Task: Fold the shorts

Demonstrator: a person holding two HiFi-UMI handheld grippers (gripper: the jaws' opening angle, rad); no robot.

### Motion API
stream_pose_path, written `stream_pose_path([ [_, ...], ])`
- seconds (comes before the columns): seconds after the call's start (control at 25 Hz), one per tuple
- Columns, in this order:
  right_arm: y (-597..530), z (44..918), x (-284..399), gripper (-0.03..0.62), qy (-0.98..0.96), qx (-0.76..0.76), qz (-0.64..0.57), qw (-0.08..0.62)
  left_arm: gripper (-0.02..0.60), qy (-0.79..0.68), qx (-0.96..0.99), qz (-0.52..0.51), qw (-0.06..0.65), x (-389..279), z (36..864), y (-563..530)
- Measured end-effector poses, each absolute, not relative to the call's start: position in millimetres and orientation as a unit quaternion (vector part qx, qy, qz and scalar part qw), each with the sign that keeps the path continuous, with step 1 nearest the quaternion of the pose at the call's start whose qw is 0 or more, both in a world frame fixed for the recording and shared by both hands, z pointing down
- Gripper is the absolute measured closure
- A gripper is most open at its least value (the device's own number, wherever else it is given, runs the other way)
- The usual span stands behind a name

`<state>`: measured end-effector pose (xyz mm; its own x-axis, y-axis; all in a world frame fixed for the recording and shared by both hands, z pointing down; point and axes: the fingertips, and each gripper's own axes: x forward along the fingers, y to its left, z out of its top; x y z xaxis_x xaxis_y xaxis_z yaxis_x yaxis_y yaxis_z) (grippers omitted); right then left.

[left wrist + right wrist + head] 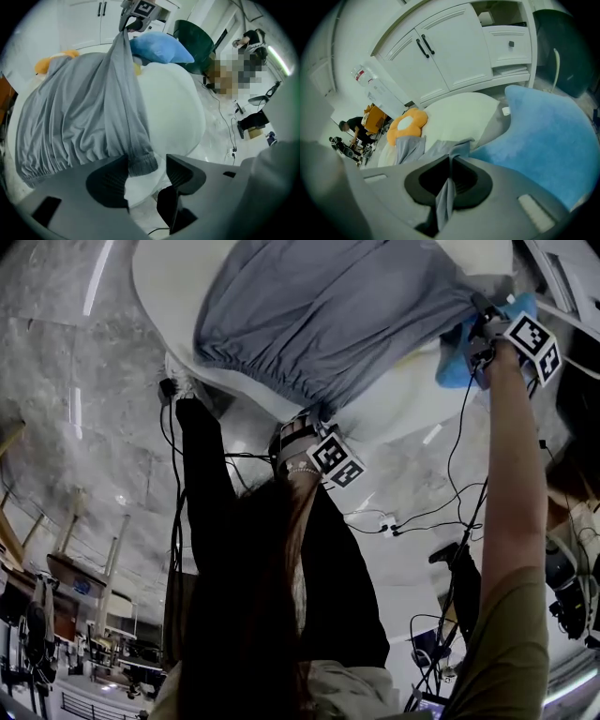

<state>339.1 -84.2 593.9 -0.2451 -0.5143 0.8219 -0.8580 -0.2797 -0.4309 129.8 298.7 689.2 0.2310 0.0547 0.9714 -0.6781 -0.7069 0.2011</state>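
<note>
Now, shorts [328, 315]: grey, spread over the white rounded surface [159, 296] across the top of the head view. The gathered waistband runs along the cloth's lower edge.
Right gripper [450, 176]: jaws together on a pinch of grey fabric, which hangs down between them at the bottom centre of the right gripper view. In the head view it sits at the upper right. It probably holds that corner raised so the cloth draws into a taut ridge.
Left gripper [147, 168]: jaws apart. The waistband's end lies just beyond the gap at the lower centre of the left gripper view, and no pad presses on it. The gripper points steeply down at the hem and seems lined up to take it.
Blue cushion [161, 49]: top centre of the left gripper view, behind the raised strip and just beside the right gripper.
Orange flower cushion [408, 124]: left of centre in the right gripper view, just beside a loose flap of the shorts.
Fold: as I judge it, not yet made. A second grip on the waistband looks needed first.
</note>
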Motion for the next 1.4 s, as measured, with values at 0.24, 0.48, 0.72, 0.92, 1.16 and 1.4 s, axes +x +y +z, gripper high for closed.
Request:
stream_pose_path([
  [0.24, -78, 593, 347, 0.583, -0.58, 0.588, 0.535, 0.176, 0.548, -0.244, 0.726, 0.555, 0.326, 121, 683, 288],
  [0.48, -75, 575, 338, 0.583, -0.563, 0.601, 0.547, 0.15, 0.549, -0.282, 0.736, 0.519, 0.333, 90, 642, 281],
  [0.72, -106, 544, 293, 0.583, -0.579, 0.589, 0.542, 0.155, 0.549, -0.345, 0.719, 0.471, 0.378, 31, 606, 261],
  [0.92, -147, 533, 229, 0.583, -0.591, 0.579, 0.536, 0.167, 0.549, -0.363, 0.708, 0.45, 0.405, -19, 598, 225],
  [1.16, -202, 558, 139, 0.583, -0.601, 0.566, 0.532, 0.189, 0.549, -0.376, 0.675, 0.451, 0.447, -94, 624, 178],
  [1.4, -236, 598, 68, 0.583, -0.611, 0.543, 0.531, 0.221, 0.549, -0.36, 0.648, 0.463, 0.487, -133, 652, 160],
])
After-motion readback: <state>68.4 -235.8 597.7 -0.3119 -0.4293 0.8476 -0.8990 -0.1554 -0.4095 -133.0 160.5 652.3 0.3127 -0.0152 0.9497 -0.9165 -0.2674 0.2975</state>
